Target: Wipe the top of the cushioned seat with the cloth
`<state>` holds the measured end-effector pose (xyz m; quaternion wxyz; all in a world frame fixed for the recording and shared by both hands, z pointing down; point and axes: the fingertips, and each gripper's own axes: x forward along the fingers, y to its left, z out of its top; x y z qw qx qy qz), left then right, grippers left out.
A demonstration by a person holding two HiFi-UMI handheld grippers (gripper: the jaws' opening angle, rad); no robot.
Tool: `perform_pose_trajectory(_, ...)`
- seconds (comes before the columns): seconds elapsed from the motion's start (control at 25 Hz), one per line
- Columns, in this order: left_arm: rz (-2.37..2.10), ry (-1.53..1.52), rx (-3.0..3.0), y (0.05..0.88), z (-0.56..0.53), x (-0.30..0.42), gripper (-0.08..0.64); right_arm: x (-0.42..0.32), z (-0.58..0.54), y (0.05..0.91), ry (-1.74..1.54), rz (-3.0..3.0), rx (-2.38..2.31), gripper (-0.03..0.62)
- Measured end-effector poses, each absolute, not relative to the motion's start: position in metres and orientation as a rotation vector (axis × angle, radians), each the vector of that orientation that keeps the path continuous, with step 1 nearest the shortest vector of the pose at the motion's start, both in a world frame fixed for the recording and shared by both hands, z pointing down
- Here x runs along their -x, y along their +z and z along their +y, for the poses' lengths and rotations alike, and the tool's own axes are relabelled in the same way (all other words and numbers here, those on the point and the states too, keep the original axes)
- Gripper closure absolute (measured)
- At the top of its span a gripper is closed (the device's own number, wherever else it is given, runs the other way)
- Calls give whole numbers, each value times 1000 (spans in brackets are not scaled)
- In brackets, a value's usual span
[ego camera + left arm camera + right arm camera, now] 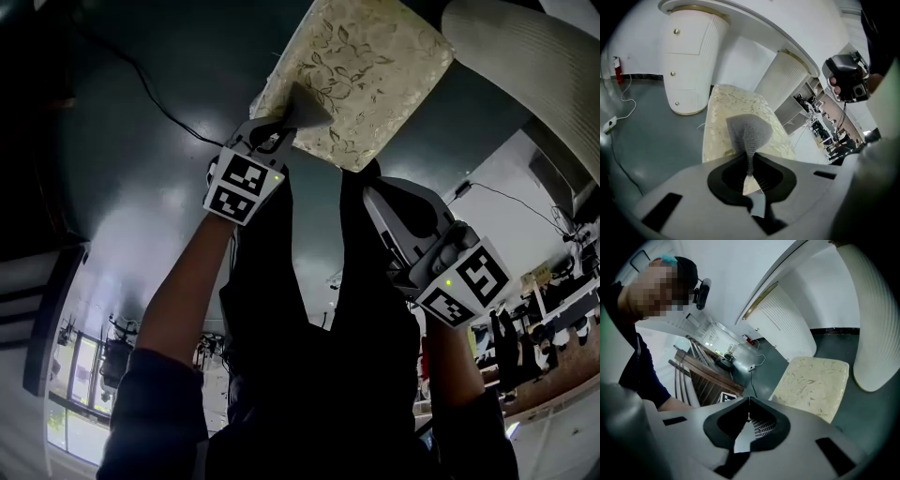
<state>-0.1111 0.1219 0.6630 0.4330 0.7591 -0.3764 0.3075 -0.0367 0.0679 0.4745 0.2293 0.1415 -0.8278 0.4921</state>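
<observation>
- The left hand-held gripper [750, 173] was clamped on the narrow, gathered end of the grey knitted cloth [749, 132]. The free end of the cloth fanned out ahead of the jaws.
- The fanned end seemed to lie on the top of the cushioned seat [723, 101], close to the edge nearest to this gripper. In the head view this was at about 8 o'clock on the seat top, and most of the patterned cream surface beyond it was uncovered.
- The right hand-held gripper [749, 414] had its jaws together with nothing between them. It hung well apart from the seat, at about 5 o'clock from it in the head view, and did not touch it.
- The seat stood on the dark floor [141, 169], just beside a white ribbed pedestal with drawers [689, 61].
- My judgement is that the wiping was at its beginning, because the cloth sat at one edge only.
- What could go wrong:
  - The cloth was pinched only at a thin point, so a hard drag over the textured fabric could pull it out of the jaws.
  - The cloth was bunched, so each stroke would cover a small strip and parts of the top could be missed.
  - A stroke from this edge could run off the side of the seat.
  - Nothing steadied the seat, so strong pressure might push it along the floor.
</observation>
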Motion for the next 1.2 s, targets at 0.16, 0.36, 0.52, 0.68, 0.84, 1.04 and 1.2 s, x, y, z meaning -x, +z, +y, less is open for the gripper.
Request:
perform_pose_trajectory(0.16,-903,777,-1896,664,125,82,534,9,65,478,1375,-2274,-423,566)
perform_pose_trajectory(0.36,-864,774,-1906,665,129,38,534,-32,60,484,1387,-2269,-462,566)
perform_pose_trajectory(0.52,-837,777,-1905,665,134,6,534,-60,56,485,1402,-2273,-489,566)
perform_pose_trajectory(0.68,-804,783,-1892,665,141,-26,534,-86,53,485,1417,-2282,-512,566)
perform_pose_trajectory(0.84,-782,798,-1884,667,142,-50,534,-114,49,485,1433,-2287,-551,566)
perform_pose_trajectory(1.04,-722,841,-1900,666,150,-77,534,-144,50,484,1456,-2296,-625,566)
perform_pose_trajectory(1.2,-714,845,-1932,657,141,-91,534,-158,49,480,1464,-2312,-669,566)
